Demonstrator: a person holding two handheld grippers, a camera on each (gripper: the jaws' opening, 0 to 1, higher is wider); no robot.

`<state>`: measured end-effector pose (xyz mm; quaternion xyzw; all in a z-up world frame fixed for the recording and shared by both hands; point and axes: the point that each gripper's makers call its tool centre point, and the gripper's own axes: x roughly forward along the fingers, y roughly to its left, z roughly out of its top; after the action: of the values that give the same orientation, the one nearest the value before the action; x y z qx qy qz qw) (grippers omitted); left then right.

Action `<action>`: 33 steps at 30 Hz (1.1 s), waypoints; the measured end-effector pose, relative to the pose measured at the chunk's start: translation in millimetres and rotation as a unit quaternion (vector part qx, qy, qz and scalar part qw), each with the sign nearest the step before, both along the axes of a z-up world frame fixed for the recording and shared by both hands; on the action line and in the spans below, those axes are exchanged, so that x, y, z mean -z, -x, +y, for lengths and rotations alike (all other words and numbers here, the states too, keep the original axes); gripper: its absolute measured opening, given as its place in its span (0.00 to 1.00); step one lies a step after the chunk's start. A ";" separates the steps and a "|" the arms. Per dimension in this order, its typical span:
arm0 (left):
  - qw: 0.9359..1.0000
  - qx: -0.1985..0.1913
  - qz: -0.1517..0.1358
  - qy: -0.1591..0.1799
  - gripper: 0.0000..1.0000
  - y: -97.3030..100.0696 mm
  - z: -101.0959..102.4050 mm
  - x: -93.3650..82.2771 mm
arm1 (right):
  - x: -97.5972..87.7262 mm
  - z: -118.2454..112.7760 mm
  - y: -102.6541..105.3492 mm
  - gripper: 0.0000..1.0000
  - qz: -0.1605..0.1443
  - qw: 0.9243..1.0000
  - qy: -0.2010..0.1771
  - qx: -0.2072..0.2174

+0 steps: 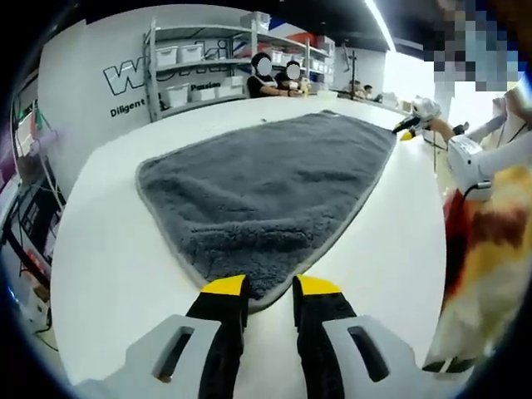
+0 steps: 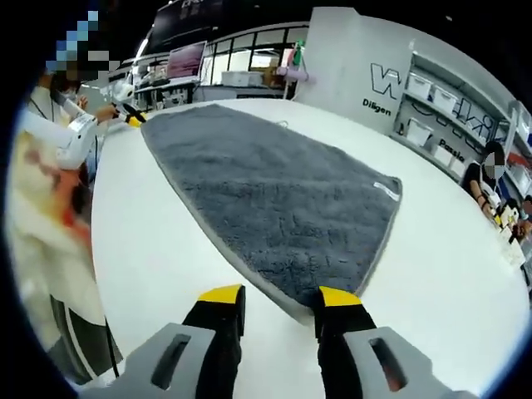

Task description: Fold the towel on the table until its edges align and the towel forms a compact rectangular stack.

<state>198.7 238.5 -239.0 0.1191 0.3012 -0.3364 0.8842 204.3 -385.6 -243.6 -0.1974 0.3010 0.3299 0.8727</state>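
Both views are looking from opposite corners of the towel, low and close over their own jaws, sharing the table.

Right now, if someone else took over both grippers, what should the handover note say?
Left gripper: open, jaws at one near corner of the grey towel, its edge between them, not clamped.
Right gripper: open at the other near corner, also not clamped.
Towel: spread flat, unfolded, on the white table.
Done: grippers lined up at the corners.
Left: grip both corners, fold, align edges, repeat until a compact rectangle.
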 end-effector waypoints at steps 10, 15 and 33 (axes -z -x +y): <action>1.000 -0.010 -0.006 0.022 0.10 -7.4 3.0 0.3 | 0.3 -10.4 -2.4 0.03 -0.002 1.000 0.012 0.017; 0.999 -0.013 -0.008 0.029 0.06 -10.3 4.3 0.3 | 1.1 -13.9 -5.8 0.00 -0.015 1.000 0.013 0.018; 0.998 -0.017 0.028 0.051 0.04 15.4 9.5 -0.4 | -44.9 -20.6 2.2 0.00 -0.084 0.988 -0.120 0.051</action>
<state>183.3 248.0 -238.7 0.0592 0.3108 -0.3392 0.8859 202.1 -406.2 -198.7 -0.1030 0.1951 0.3009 0.9278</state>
